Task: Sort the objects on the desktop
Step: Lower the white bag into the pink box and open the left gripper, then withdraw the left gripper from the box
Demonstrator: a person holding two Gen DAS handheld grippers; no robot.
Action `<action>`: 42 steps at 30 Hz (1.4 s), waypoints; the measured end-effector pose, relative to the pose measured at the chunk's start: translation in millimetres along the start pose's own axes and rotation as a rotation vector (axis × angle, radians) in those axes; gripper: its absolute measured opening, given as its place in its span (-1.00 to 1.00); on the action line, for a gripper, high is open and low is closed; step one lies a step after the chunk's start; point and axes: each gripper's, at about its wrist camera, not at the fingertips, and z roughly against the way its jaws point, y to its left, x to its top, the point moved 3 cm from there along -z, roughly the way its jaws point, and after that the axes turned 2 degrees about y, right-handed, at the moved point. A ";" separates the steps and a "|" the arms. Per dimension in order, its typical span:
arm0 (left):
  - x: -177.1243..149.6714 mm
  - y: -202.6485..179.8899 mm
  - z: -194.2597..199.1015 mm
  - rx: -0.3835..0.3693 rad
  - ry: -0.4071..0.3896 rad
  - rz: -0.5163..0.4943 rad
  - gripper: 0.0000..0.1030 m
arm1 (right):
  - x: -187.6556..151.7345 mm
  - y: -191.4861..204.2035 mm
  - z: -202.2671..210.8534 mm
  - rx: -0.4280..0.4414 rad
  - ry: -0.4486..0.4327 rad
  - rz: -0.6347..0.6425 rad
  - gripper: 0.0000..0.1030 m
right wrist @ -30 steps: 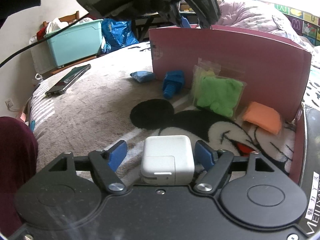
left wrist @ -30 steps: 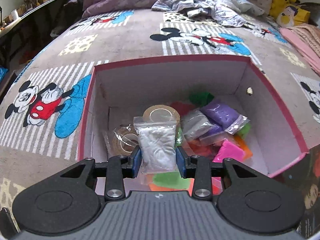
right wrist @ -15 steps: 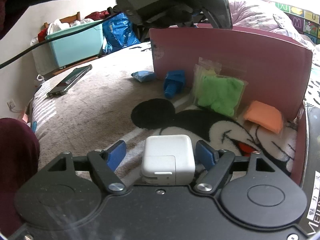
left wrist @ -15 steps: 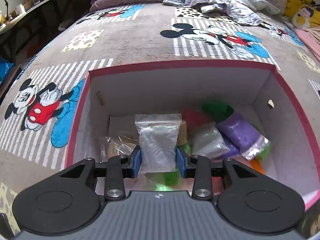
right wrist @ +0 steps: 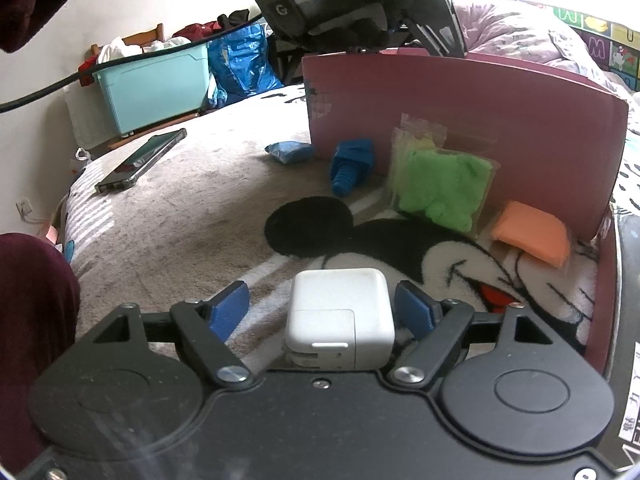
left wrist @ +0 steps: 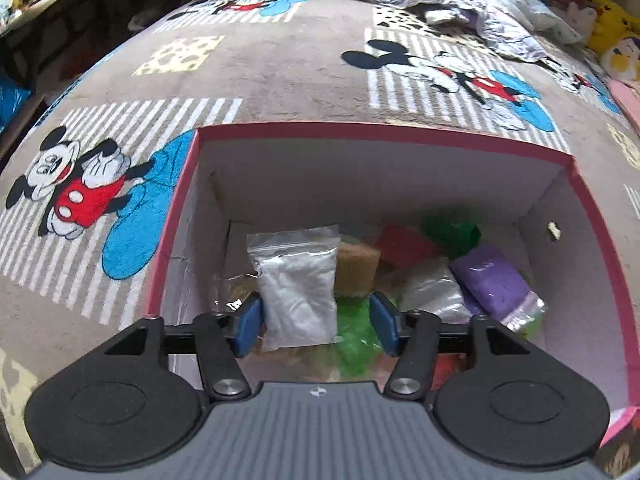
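In the left wrist view my left gripper [left wrist: 316,326] is open over the pink-rimmed box [left wrist: 384,134]. A clear bag of white clay [left wrist: 298,280] lies between the fingers, touching the left pad only, on top of other bags: purple [left wrist: 490,278], grey [left wrist: 434,290], green [left wrist: 354,326], red [left wrist: 406,244]. In the right wrist view my right gripper [right wrist: 322,312] is open around a white charger block [right wrist: 340,316] lying on the blanket, with gaps on both sides.
Against the box's pink outer wall [right wrist: 500,92] lean a green clay bag [right wrist: 442,190], an orange bag [right wrist: 534,232], a blue plastic bolt [right wrist: 350,166] and a blue bag [right wrist: 290,152]. A phone [right wrist: 142,160] lies at the left. The other gripper [right wrist: 348,0] hangs above the box.
My left gripper has opened and let go of the white clay bag inside the box, after moving lower into it. The right gripper has stayed still around the charger.
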 end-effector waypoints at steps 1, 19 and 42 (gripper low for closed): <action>-1.1 -0.9 2.6 -0.003 -0.006 -0.002 0.20 | 0.0 -0.2 0.1 0.000 -0.001 -0.001 0.57; -59.2 -15.2 111.1 -0.037 -0.238 -0.175 0.23 | 0.0 -2.6 9.7 -0.055 -0.064 -0.028 0.53; -238.5 15.6 83.4 -0.078 -0.216 -0.081 0.23 | -10.4 12.0 19.7 -0.147 -0.007 0.026 -0.10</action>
